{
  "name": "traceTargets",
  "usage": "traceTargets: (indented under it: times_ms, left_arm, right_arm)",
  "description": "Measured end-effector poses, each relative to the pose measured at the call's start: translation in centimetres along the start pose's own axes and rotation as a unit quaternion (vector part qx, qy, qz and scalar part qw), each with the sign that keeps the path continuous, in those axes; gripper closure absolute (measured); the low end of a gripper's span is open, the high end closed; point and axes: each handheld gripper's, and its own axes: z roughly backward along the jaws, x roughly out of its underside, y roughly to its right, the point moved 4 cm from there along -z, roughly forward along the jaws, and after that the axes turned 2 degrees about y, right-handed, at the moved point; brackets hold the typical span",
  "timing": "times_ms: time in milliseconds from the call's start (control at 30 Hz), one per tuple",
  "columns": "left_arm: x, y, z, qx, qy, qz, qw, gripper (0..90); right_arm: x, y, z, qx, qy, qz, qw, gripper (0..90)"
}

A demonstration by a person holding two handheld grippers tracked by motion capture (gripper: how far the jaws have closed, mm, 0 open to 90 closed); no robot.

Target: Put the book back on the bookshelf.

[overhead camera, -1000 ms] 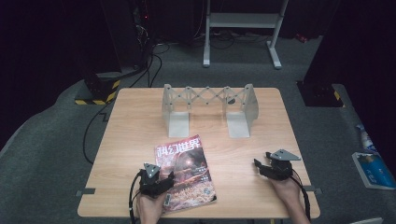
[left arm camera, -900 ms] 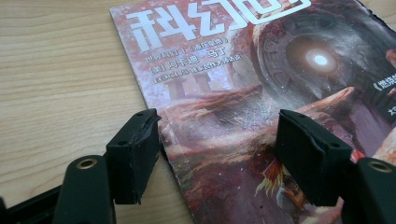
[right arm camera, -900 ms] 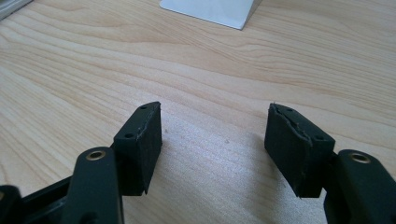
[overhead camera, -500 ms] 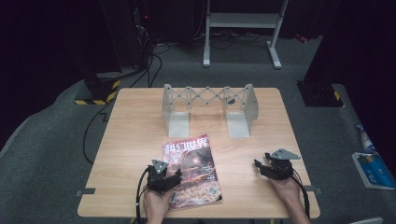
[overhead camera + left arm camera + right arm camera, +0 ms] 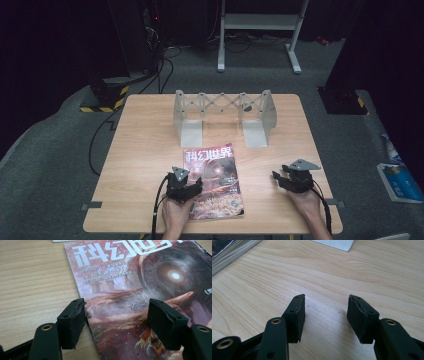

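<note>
A magazine with a dark reddish cover and white Chinese title lies flat on the wooden table, near the front middle. My left gripper sits at its lower left, open. In the left gripper view its left jaw stands at the magazine's left edge and its right jaw over the cover, with the left gripper holding nothing. My right gripper rests to the right of the magazine. In its own view the right gripper is open over bare wood, and the magazine's page edges show at top left.
A grey metal expanding book rack stands at the table's back middle; its base plate lies ahead of my right gripper. On the floor are a white frame, cables, a yellow-black striped base and a blue item.
The magazine has slid a little to the right and turned straighter toward the rack. My left gripper has moved right along with it. The right gripper has stayed put.
</note>
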Motion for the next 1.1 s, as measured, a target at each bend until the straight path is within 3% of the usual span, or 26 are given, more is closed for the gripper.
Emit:
traceTargets:
  times_ms: [300,667,900,1100]
  left_arm:
    - [-0.8,1.0,-0.9,0.008,-0.007,-0.007,0.9999,31.0]
    - [-1.1,2.3,-1.6,0.015,-0.004,-0.012,0.9998,31.1]
    - [-1.3,3.0,-1.9,0.022,-0.008,-0.019,0.9995,31.1]
    - [-1.5,3.3,-2.0,0.035,-0.016,-0.024,0.999,31.5]
  right_arm:
    - [-0.4,-1.6,-0.2,-0.033,-0.002,-0.024,0.9992,50.4]
    - [-2.1,-4.8,-1.5,-0.083,0.006,-0.029,0.9961,48.1]
    - [-3.1,-5.6,-2.5,-0.09,-0.006,-0.022,0.9957,47.4]
    - [-4.2,-5.6,-3.4,-0.087,-0.019,-0.033,0.9955,45.6]
